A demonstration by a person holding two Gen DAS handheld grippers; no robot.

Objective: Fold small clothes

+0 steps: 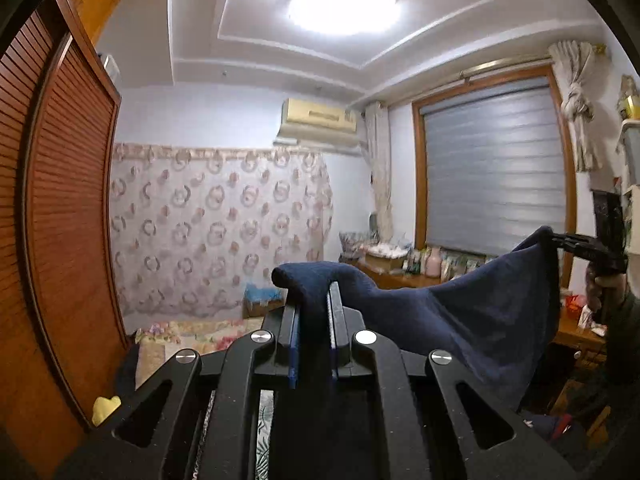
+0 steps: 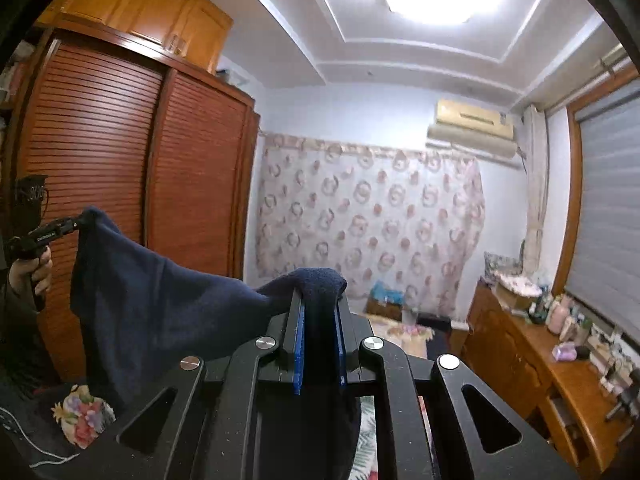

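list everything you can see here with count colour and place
cloth: one, dark blue, stretched in the air between both grippers
wardrobe: one, reddish brown with slatted doors, left wall
curtain: one, pale with pink rings, back wall
air conditioner: one, cream, high on the back wall
window blind: one, grey, right side
ceiling light: one, white, lit overhead
dresser: one, wooden, under the window, bottles on top
left gripper: black, shut on one corner of the cloth
right gripper: black, shut on the other corner
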